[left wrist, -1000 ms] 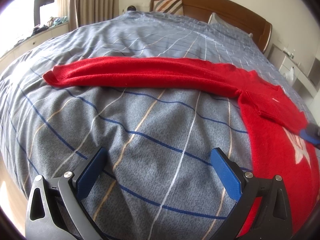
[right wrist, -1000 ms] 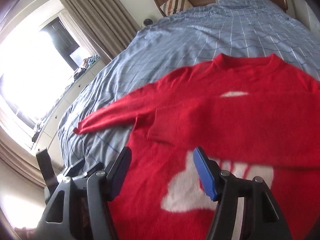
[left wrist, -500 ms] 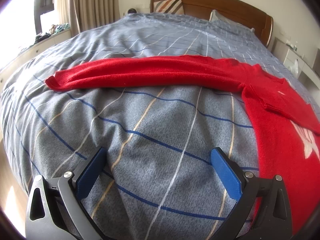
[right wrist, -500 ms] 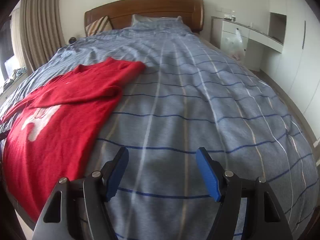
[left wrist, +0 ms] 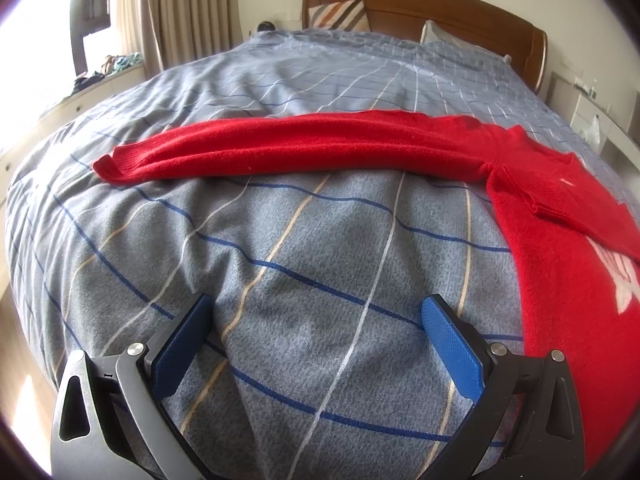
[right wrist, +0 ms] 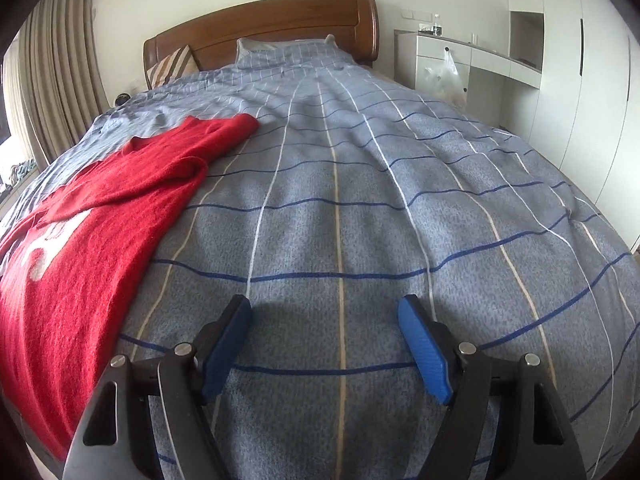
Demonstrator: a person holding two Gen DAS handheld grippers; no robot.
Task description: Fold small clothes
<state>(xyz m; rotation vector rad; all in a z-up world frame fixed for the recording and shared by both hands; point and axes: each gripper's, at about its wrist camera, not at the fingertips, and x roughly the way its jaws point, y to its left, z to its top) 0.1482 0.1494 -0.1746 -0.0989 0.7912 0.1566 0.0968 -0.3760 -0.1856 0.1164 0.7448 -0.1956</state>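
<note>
A red sweater (left wrist: 560,248) with a white print lies flat on the bed. In the left wrist view one sleeve (left wrist: 280,148) stretches out to the left, and the other sleeve is folded across the chest. The sweater also shows in the right wrist view (right wrist: 80,248) at the left. My left gripper (left wrist: 316,344) is open and empty, over bare blanket in front of the stretched sleeve. My right gripper (right wrist: 324,344) is open and empty, over bare blanket to the right of the sweater.
The bed has a grey-blue checked blanket (right wrist: 400,184), a wooden headboard (right wrist: 280,24) and pillows (left wrist: 340,16). Curtains and a window ledge (left wrist: 100,76) are at the left. White cabinets (right wrist: 560,80) and a plastic bag (right wrist: 444,76) stand at the right.
My right gripper has swung away from over the sweater to the bare blanket on its right. My left gripper has shifted only slightly. Both stayed open.
</note>
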